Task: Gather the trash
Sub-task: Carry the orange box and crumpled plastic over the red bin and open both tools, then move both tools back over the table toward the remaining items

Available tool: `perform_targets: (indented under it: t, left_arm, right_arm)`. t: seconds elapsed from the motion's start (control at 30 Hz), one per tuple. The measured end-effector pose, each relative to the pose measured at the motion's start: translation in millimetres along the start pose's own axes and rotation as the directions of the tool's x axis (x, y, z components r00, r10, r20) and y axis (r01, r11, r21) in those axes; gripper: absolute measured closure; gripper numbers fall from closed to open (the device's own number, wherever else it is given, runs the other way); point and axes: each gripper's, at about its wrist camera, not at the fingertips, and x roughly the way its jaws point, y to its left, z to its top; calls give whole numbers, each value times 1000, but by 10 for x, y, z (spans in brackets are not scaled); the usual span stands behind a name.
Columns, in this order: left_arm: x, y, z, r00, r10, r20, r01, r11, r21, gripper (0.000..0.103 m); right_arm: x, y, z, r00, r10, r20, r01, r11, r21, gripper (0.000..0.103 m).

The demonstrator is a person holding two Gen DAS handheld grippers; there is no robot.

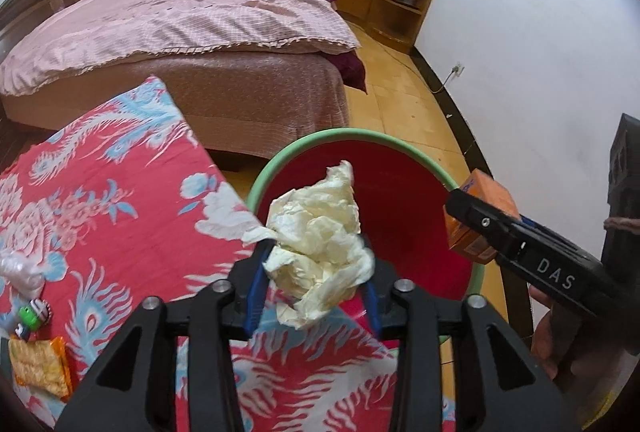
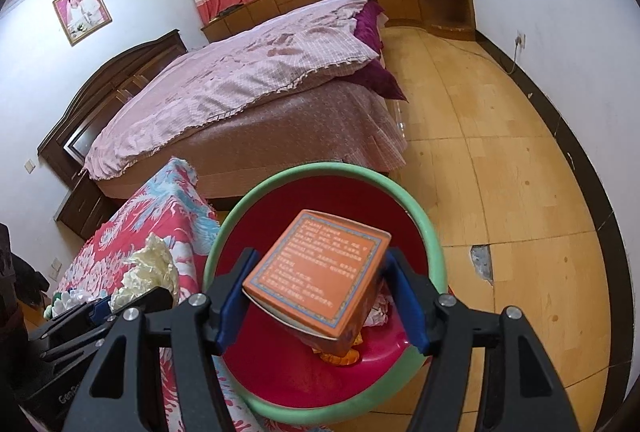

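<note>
Left wrist view: the left gripper [image 1: 316, 272] carries a crumpled cream tissue wad [image 1: 320, 244] between its blue pads [image 1: 256, 284]; the wad fills the gap, yet whether both pads press on it cannot be told, since the far pad is largely hidden behind the paper. The wad hangs over the near rim of the bin [image 1: 280, 159] — a red bucket with a green lip — which stands at twelve o'clock from the gripper, beside a surface draped in a red phoenix-print cloth [image 1: 100, 199]. At three o'clock the right gripper [image 1: 476, 220] enters, clamped on an orange box [image 1: 490, 197]; part of the person's hand [image 1: 548, 344] shows beneath it. At eight o'clock, on the cloth, lie a yellow snack wrapper [image 1: 38, 368], a small green-and-striped item [image 1: 34, 316] and a clear plastic wad [image 1: 20, 272] — none of these three can be made out clearly in the other view.

Right wrist view: the right gripper [image 2: 320, 292] has its jaws closed on the sides of the orange box [image 2: 320, 272], printed face tilted upward, directly above the bin's red interior [image 2: 280, 372]; only here is the bin floor visible, with crumpled scraps [image 2: 376, 312] already lying beneath the box. At nine o'clock the left gripper [image 2: 132, 296] and its tissue wad [image 2: 148, 268] appear over the cloth [image 2: 180, 199]. A bed [image 2: 248, 87] lies at twelve o'clock.
</note>
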Motion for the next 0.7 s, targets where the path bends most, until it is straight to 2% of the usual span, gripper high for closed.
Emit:
perform_targets:
  t: [0.03, 0.1, 0.37, 0.7]
  left_arm:
    - [6, -8, 9, 1000, 2, 3, -2, 1000, -1, 53]
    - [8, -26, 18, 1000, -1, 8, 1, 1000, -3, 52]
    - [-77, 27, -7, 1000, 20, 20, -20, 999, -31, 52]
    - [-362, 192, -97, 997, 47, 55, -42, 995, -95, 52]
  right_arm:
    - [2, -19, -3, 1000, 2, 0, -2, 1000, 5, 33]
    - [-7, -49, 0, 1000, 13, 4, -13, 1000, 14, 24]
    - [-43, -79, 15, 1000, 23, 13, -24, 999, 27, 23]
    - [-213, 25, -50, 999, 38, 21, -38, 999, 15, 23]
